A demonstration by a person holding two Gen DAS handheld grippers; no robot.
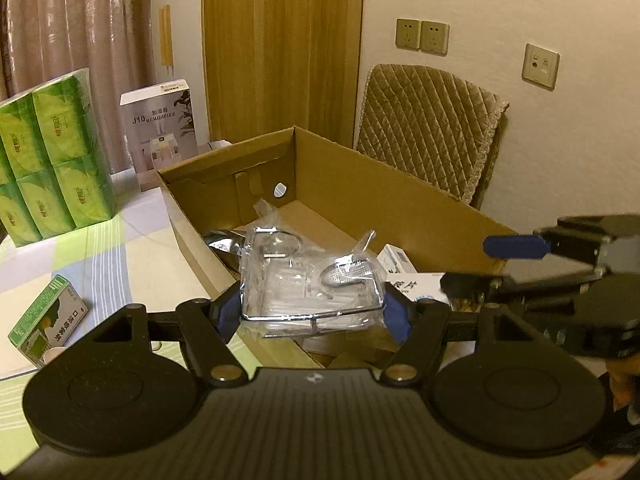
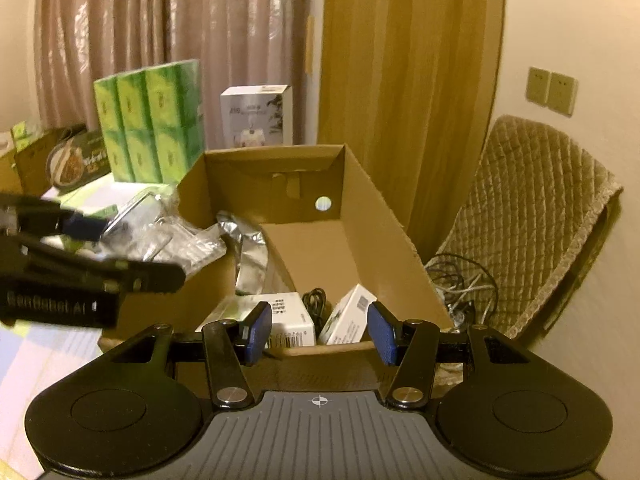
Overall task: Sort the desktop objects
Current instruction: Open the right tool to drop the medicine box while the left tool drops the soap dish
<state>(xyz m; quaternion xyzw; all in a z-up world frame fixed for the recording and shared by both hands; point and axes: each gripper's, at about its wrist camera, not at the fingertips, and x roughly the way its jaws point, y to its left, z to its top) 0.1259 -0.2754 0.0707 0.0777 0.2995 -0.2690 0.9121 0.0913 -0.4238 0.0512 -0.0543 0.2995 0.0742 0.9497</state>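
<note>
The left gripper (image 1: 314,312), fingers pinching a slippery plastic-wrapped wire rack (image 1: 308,284) above the cardboard box (image 1: 400,196) rim, may drop it outside; the right gripper (image 2: 319,334) hovers with fingers wide, empty.

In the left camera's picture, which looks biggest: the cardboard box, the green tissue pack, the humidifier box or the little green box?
As they look in that view:
1. Cardboard box
2. Green tissue pack
3. Humidifier box and little green box: too alike to rank, and the little one lies nearer the camera, which enlarges it.
</note>
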